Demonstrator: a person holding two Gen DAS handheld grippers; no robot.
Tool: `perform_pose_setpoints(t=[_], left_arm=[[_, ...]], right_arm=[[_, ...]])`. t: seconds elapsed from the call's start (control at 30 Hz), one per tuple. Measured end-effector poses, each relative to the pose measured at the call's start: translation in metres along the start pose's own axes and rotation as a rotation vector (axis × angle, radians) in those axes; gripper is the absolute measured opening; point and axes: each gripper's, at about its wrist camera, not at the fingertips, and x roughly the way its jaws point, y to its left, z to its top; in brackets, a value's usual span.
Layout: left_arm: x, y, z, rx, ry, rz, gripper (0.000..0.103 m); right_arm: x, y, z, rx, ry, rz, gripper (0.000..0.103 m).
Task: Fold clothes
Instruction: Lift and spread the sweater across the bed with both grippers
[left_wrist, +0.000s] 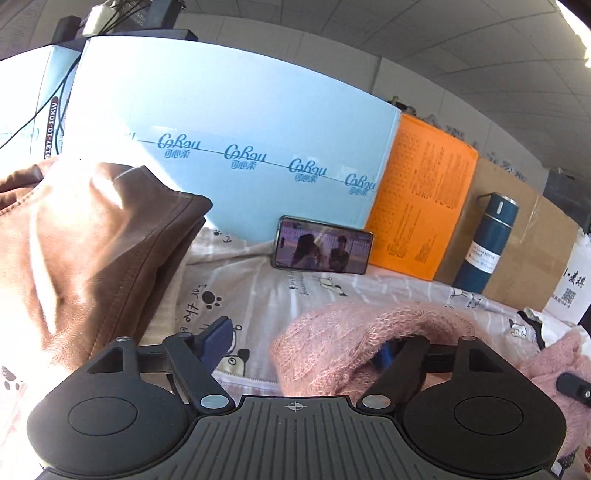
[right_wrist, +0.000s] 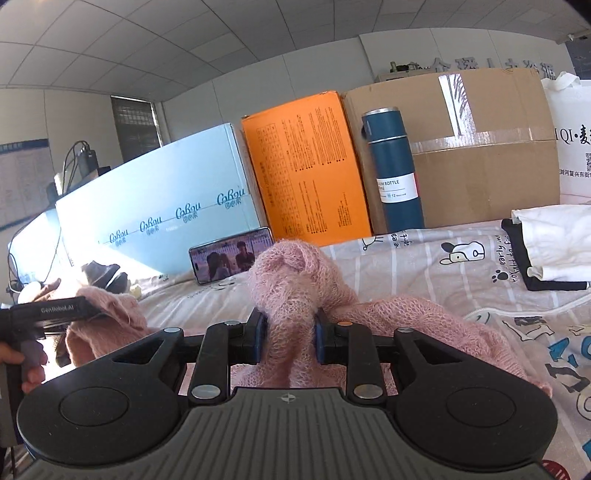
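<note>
Right gripper clamped narrow on a bunched fold of the pink knit sweater — fabric rises in a lump just ahead of the blue pads and trails off to the gripper's right across the cartoon-print bedsheet. Left gripper spread wide; its left blue pad is bare, the right one is buried in pink sweater, which drapes over that side. Left gripper also shows from the right wrist view, far left, touching the sweater's other end. Brown garment piled to the left of the left gripper. Ahead of both: phone propped against a light-blue box, then an orange box, a teal vacuum bottle and a taped cardboard box. Folded white-and-black clothes lie well right of the right gripper.
</note>
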Motion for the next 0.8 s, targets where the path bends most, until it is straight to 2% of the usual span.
perform_pose_setpoints(t=[0.07, 0.13, 0.2, 0.27, 0.43, 0.53, 0.67, 0.8], left_arm=[[-0.004, 0.001, 0.004, 0.012, -0.039, 0.049, 0.088], [-0.009, 0.008, 0.004, -0.008, -0.092, 0.153, 0.088], [-0.016, 0.017, 0.006, -0.021, -0.146, 0.252, 0.088], [-0.022, 0.025, 0.005, -0.042, -0.176, 0.317, 0.089], [-0.035, 0.031, 0.005, -0.079, -0.262, 0.404, 0.091], [-0.045, 0.031, 0.006, -0.099, -0.329, 0.385, 0.096], [-0.053, 0.031, 0.007, -0.114, -0.337, 0.184, 0.101], [-0.033, 0.023, 0.006, -0.106, -0.158, -0.015, 0.101]], right_arm=[[0.004, -0.007, -0.008, 0.019, 0.011, -0.007, 0.044], [0.008, -0.012, -0.009, 0.051, 0.028, -0.012, 0.071], [0.009, -0.016, -0.008, 0.072, 0.035, -0.010, 0.074], [0.011, -0.017, -0.008, 0.081, 0.043, -0.006, 0.079], [0.006, -0.023, -0.007, 0.119, 0.009, 0.016, 0.084], [-0.001, -0.030, -0.004, 0.168, -0.049, -0.006, 0.087], [-0.010, -0.041, 0.004, 0.224, -0.105, -0.135, 0.091], [-0.008, -0.053, 0.012, 0.244, -0.064, -0.231, 0.095]])
